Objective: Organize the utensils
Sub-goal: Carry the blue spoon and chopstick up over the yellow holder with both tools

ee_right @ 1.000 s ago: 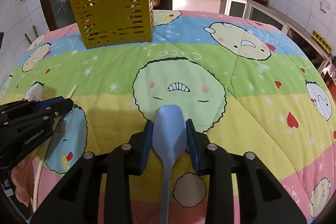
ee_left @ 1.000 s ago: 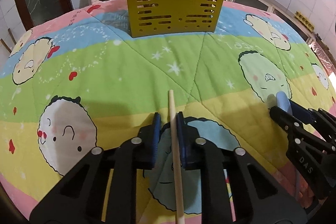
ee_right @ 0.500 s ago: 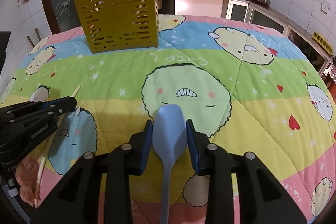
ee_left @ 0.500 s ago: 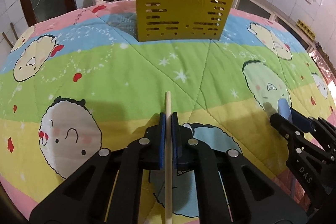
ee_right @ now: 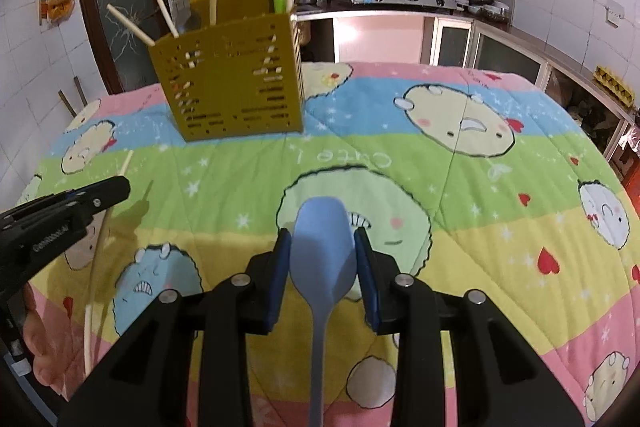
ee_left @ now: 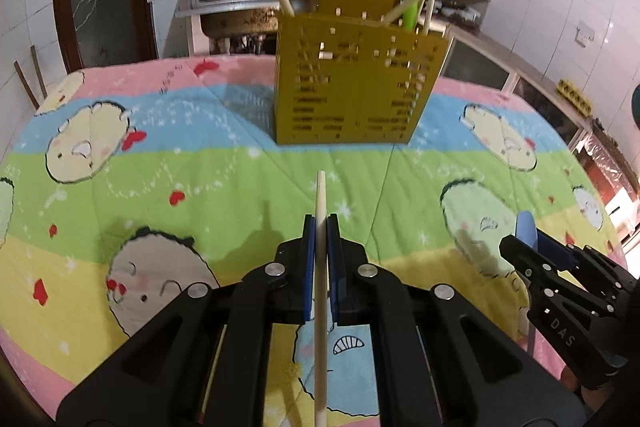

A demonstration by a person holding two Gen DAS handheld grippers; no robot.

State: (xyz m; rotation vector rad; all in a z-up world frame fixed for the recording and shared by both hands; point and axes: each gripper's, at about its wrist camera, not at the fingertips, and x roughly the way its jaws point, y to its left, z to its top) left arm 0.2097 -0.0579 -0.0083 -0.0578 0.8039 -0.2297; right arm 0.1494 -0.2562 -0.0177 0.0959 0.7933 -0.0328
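Item 1, chopstick (ee_left: 320, 267). Pale, thin, straight stick. My left hand-held gripper (ee_left: 320, 235) has its blue pads closed tight on it, part-way along the shaft; a short length sticks out ahead toward the caddy, a longer length trails back under the gripper body. It appears lifted off the quilt (ee_left: 200, 179). I judge it light and stiff, smooth enough to pivot between the pads, so a hold nearer its middle would steady it.

Item 2, spoon (ee_right: 322, 251). Light blue, likely plastic, bowl forward, handle running back between the arms. My right hand-held gripper (ee_right: 322, 255) stands partly open, its pads bearing on both sides of the bowl. I judge it light and rigid, but the bowl's rounded edges give the pads little flat to bite; the neck or handle would hold more surely.

Item 3, caddy (ee_left: 352, 91). Mustard-yellow slotted box, upright at the far side of the quilt, well apart from both grippers. It already holds several chopsticks and a green-handled piece, all leaning out of the top. I judge it light and easy to tip if a utensil is pushed against its wall rather than dropped in from above.

Item 4, counter. Hidden under the cartoon-print quilt; soft surface.
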